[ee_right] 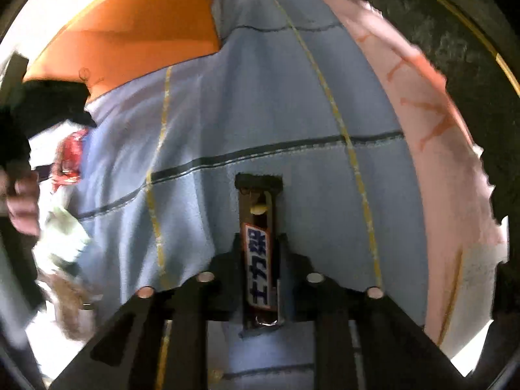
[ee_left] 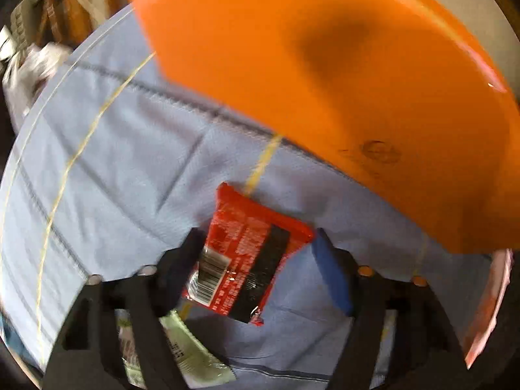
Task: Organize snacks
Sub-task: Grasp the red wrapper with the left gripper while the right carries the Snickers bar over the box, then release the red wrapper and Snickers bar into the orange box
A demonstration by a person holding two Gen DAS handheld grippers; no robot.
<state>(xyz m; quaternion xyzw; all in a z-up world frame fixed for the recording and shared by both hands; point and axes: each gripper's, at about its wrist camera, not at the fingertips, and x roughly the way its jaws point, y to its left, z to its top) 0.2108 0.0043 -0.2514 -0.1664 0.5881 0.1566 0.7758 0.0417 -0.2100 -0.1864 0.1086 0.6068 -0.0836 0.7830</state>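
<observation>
A red snack packet (ee_left: pixel 250 253) with a barcode lies flat on the blue cloth (ee_left: pixel 130 169), between the fingers of my left gripper (ee_left: pixel 256 243). The black left finger overlaps its edge and its corner ends just short of the blue right pad (ee_left: pixel 331 269). The jaws stand apart and the packet shows no squeeze. My right gripper (ee_right: pixel 260 243) is shut on a thin brown snack bar (ee_right: pixel 256 279) with a white label, which points away over the cloth (ee_right: pixel 325 195). The red packet (ee_right: pixel 70 156) also shows at the left edge of the right wrist view.
A big orange bin (ee_left: pixel 325 65) fills the upper right, close above the red packet, and appears again as the orange bin (ee_right: pixel 136 26). A green-white packet (ee_left: pixel 182 351) lies near me. A pink cloth (ee_right: pixel 432 149) borders the right side. A hand (ee_right: pixel 19 208) shows at left.
</observation>
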